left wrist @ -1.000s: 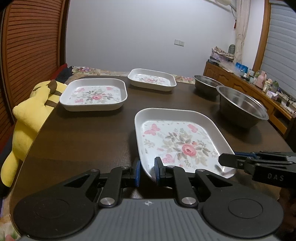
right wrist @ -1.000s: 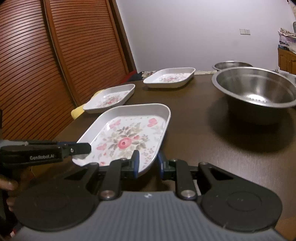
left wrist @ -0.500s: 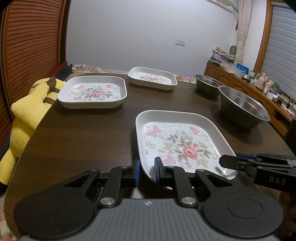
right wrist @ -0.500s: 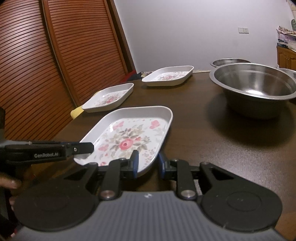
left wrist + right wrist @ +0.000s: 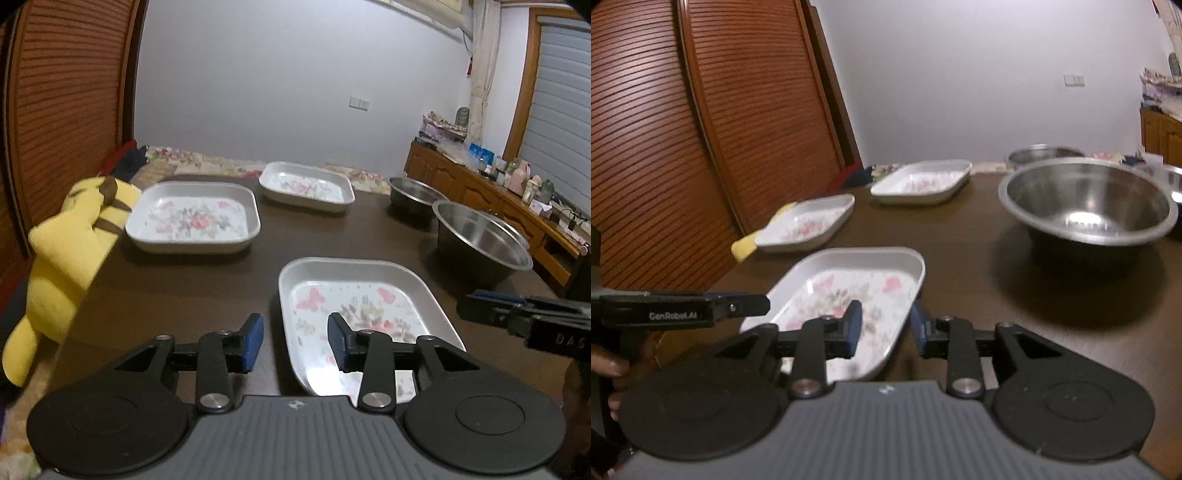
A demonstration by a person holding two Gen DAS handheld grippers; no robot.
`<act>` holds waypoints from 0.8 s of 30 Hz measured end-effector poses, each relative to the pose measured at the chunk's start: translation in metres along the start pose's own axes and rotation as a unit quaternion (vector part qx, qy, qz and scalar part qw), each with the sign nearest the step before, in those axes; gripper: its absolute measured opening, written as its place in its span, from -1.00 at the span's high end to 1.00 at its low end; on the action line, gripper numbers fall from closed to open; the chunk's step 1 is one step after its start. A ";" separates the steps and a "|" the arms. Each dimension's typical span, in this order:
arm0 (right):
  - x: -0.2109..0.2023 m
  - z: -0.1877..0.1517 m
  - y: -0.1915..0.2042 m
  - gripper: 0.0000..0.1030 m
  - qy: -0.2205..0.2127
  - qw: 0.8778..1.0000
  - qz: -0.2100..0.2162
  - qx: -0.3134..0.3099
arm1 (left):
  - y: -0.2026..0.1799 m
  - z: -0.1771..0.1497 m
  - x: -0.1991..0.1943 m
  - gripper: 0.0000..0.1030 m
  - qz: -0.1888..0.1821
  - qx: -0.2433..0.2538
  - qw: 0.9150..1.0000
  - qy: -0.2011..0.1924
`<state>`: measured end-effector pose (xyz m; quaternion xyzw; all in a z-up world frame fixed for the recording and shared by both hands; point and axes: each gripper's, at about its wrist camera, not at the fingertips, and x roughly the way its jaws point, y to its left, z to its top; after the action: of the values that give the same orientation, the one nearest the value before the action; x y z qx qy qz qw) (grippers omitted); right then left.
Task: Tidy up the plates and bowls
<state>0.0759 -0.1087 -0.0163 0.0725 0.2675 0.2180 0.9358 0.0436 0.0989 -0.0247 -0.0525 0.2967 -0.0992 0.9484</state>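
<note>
The left gripper (image 5: 295, 343) has its fingers spread wide, one on each side of the near left rim of the nearest flowered plate (image 5: 362, 314). One blue finger pad (image 5: 253, 341) sits outside the rim over the dark counter (image 5: 177, 288), and the other hangs over the inside of the plate. They do not pinch it. The right gripper (image 5: 886, 328) also has its fingers spread, with one pad over the inside of the same plate (image 5: 849, 291) and the other just outside its right rim. The plate lies flat on the counter, right in front of both pairs of fingers. Past the left fingers and a bit to their left sits a second flowered plate (image 5: 194, 221), and farther ahead is a third flowered plate (image 5: 306, 186). Ahead and to the right of the right fingers stands a big metal bowl (image 5: 1087, 201), with a smaller metal bowl (image 5: 1043, 152) behind it. A yellow plush toy (image 5: 62, 258) leans at the counter's edge, far left of the left fingers.
</note>
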 end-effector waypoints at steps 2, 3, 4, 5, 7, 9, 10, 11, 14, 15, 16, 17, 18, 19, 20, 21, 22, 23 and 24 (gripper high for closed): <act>0.000 0.010 0.000 0.32 -0.004 1.000 0.005 -0.010 | 0.003 0.008 0.000 0.20 0.000 0.004 1.000 -0.004; 0.002 0.015 0.001 0.31 -0.007 1.000 0.006 -0.015 | 0.006 0.013 0.001 0.20 -0.001 0.009 1.000 -0.005; 0.004 0.021 0.002 0.31 -0.009 1.000 0.008 -0.020 | 0.007 0.016 0.002 0.17 -0.001 0.014 1.000 -0.006; 0.006 0.027 0.004 0.30 -0.010 1.000 0.011 -0.026 | 0.009 0.021 0.004 0.15 0.001 0.021 1.000 -0.007; 0.013 0.039 0.006 0.27 -0.011 0.999 0.018 -0.036 | 0.015 0.031 0.009 0.14 0.006 0.031 0.999 -0.011; 0.021 0.050 0.010 0.24 -0.009 0.999 0.024 -0.046 | 0.026 0.042 0.014 0.11 0.007 0.033 0.999 -0.015; 0.025 0.054 0.012 0.24 -0.008 0.998 0.027 -0.050 | 0.030 0.046 0.017 0.09 0.007 0.032 0.999 -0.017; 0.031 0.060 0.014 0.23 -0.004 0.998 0.030 -0.051 | 0.035 0.050 0.019 0.08 0.007 0.031 0.999 -0.018; 0.052 0.075 0.021 0.23 0.011 0.998 0.041 -0.054 | 0.051 0.061 0.029 0.04 0.015 0.033 0.999 -0.016; 0.059 0.079 0.024 0.23 0.017 0.997 0.046 -0.055 | 0.056 0.063 0.032 0.04 0.017 0.034 0.999 -0.014; 0.067 0.083 0.028 0.23 0.022 0.997 0.048 -0.058 | 0.061 0.066 0.035 0.04 0.019 0.034 0.999 -0.012; 0.071 0.084 0.031 0.23 0.026 0.997 0.048 -0.059 | 0.067 0.068 0.039 0.04 0.020 0.035 0.999 -0.010; 0.078 0.086 0.034 0.23 0.030 0.997 0.049 -0.061 | 0.072 0.070 0.041 0.03 0.021 0.036 0.999 -0.008; 0.084 0.089 0.036 0.23 0.036 0.996 0.050 -0.060 | 0.078 0.072 0.045 0.03 0.023 0.036 0.999 -0.007; 0.093 0.092 0.039 0.23 0.044 0.996 0.052 -0.056 | 0.084 0.075 0.048 0.02 0.025 0.035 0.999 -0.006; 0.100 0.093 0.041 0.23 0.051 0.996 0.054 -0.053 | 0.090 0.077 0.051 0.01 0.026 0.034 0.999 -0.007; 0.109 0.096 0.043 0.23 0.058 0.996 0.055 -0.049 | 0.097 0.080 0.053 0.01 0.026 0.032 0.999 -0.007; 0.117 0.098 0.045 0.23 0.064 0.995 0.055 -0.046 | 0.101 0.082 0.055 0.01 0.027 0.030 0.999 -0.008; 0.122 0.100 0.046 0.23 0.069 0.995 0.055 -0.044 | 0.107 0.084 0.058 0.01 0.028 0.026 0.999 -0.008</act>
<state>0.2047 -0.0149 0.0225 0.0302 0.3171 0.2854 0.9039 0.1548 0.1944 -0.0051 -0.0201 0.2876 -0.0804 0.9542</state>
